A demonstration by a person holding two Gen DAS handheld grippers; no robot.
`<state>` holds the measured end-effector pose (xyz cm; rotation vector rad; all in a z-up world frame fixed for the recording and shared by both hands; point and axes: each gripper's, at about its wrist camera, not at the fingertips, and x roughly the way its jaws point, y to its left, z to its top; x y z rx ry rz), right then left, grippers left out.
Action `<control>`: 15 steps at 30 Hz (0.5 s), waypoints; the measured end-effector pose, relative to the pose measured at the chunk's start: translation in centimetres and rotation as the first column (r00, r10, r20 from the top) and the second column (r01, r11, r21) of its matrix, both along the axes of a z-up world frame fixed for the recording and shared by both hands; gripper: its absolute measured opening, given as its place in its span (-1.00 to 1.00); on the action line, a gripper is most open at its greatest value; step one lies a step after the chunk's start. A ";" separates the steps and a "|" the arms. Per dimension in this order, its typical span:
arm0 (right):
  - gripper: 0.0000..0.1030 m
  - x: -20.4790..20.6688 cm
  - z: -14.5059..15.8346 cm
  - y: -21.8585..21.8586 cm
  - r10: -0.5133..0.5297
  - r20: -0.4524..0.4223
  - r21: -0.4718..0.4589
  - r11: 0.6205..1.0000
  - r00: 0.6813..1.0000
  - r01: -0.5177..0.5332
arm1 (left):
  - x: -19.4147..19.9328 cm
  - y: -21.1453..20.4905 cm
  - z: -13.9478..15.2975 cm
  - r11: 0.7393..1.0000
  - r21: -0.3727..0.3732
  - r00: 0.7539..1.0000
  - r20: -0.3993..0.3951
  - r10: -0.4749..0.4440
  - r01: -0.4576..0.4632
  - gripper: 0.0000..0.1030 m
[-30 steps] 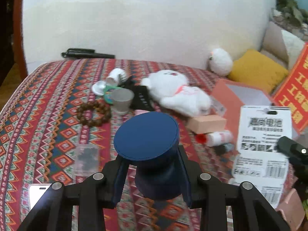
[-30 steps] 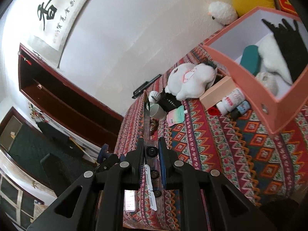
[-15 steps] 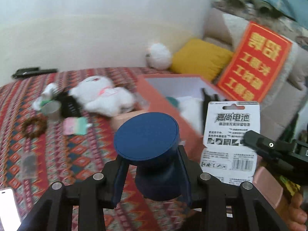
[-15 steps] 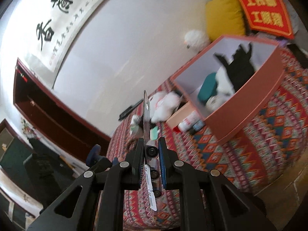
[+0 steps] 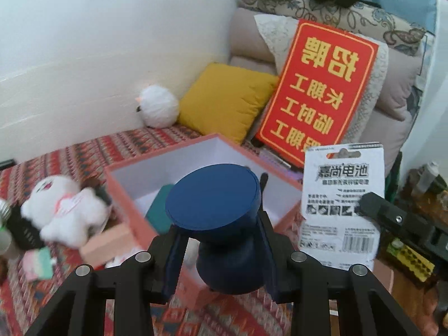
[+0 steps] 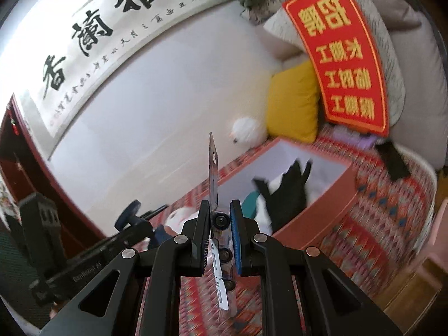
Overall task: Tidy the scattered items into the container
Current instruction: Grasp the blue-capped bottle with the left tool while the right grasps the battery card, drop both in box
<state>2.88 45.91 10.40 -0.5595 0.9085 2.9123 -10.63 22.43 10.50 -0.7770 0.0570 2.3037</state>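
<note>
Both tongs now over pink box [image 5: 123,193]: left grips blue cap [image 5: 214,197], right battery card [image 6: 213,168]; contents blurred.

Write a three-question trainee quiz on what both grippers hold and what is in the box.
1. True or false: the left gripper is shut on a dark blue round-topped plastic object.
2. Which item does the right gripper grip?
A. the white plush toy
B. the white carded battery blister pack
C. the yellow cushion
3. Fill in: inside the open salmon-pink cardboard box, a ____ glove lies on white items.

Key: 1 true; 2 B, seen edge-on between the fingers in the right wrist view; 3 black.
</note>
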 end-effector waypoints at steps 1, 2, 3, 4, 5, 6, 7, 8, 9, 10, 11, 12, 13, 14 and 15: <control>-0.72 -0.9 0.2 0.8 -0.011 0.005 0.011 1.000 1.000 0.011 | -1.1 1.0 0.2 1.000 -0.004 1.000 -0.001 -0.004 0.004 -0.22; -0.72 -1.9 0.3 1.4 -0.019 0.010 0.021 1.000 1.000 0.018 | -2.2 1.7 0.2 1.000 -0.011 1.000 0.000 -0.006 0.006 -0.22; -0.72 -2.9 0.4 2.1 -0.026 0.016 0.032 0.999 1.000 0.026 | -3.2 2.4 0.1 1.000 -0.018 1.000 0.001 -0.008 0.008 -0.22; -0.72 -4.1 0.3 2.6 -0.034 0.024 0.047 0.998 0.999 0.032 | -4.2 3.2 0.1 1.000 -0.025 1.000 0.003 -0.010 0.010 -0.22; -0.72 -5.2 0.3 3.1 -0.041 0.031 0.061 0.997 0.999 0.039 | -5.7 4.1 -0.2 0.999 -0.036 1.000 0.008 -0.013 0.013 -0.22; -0.72 -6.4 0.3 3.6 -0.048 0.039 0.075 0.996 0.998 0.045 | -6.7 4.6 -0.6 0.999 -0.044 1.000 0.010 -0.013 0.014 -0.22; -0.72 -7.9 0.2 4.1 -0.052 0.047 0.087 0.995 0.998 0.047 | -7.7 5.1 -1.1 0.998 -0.054 1.000 0.016 -0.012 0.013 -0.22; -0.72 -9.6 0.1 4.7 -0.054 0.052 0.097 0.994 0.997 0.049 | -8.7 5.7 -1.6 0.998 -0.064 1.000 0.022 -0.010 0.012 -0.22; -0.72 -11.2 0.0 5.2 -0.056 0.057 0.105 0.993 0.997 0.050 | -9.8 6.3 -2.1 0.997 -0.074 1.000 0.028 -0.009 0.011 -0.22; -0.71 -12.6 -0.2 5.6 -0.058 0.057 0.111 0.993 0.997 0.052 | -10.5 6.6 -2.5 0.997 -0.076 0.999 0.035 -0.013 0.016 -0.21; -0.71 -14.1 -0.4 6.0 -0.058 0.059 0.115 0.992 0.997 0.051 | -11.2 7.0 -2.8 0.997 -0.079 0.999 0.041 -0.018 0.021 -0.21; -0.71 -15.6 -0.4 6.3 -0.052 0.064 0.119 0.992 0.997 0.045 | -12.0 7.4 -3.2 0.996 -0.081 0.999 0.047 -0.022 0.026 -0.20; -0.67 -17.1 -0.5 6.6 -0.047 0.069 0.122 0.992 0.997 0.038 | -12.7 7.8 -3.6 0.996 -0.084 0.998 0.053 -0.026 0.031 -0.05; -0.61 -18.3 -0.5 6.8 -0.050 0.071 0.127 0.991 0.996 0.041 | -13.4 8.1 -3.9 0.996 -0.086 0.998 0.058 -0.030 0.035 0.22; -0.44 -18.9 -0.5 6.8 -0.070 0.069 0.136 0.989 0.995 0.060 | -13.4 8.0 -3.6 0.997 -0.077 1.000 0.026 -0.013 0.015 0.34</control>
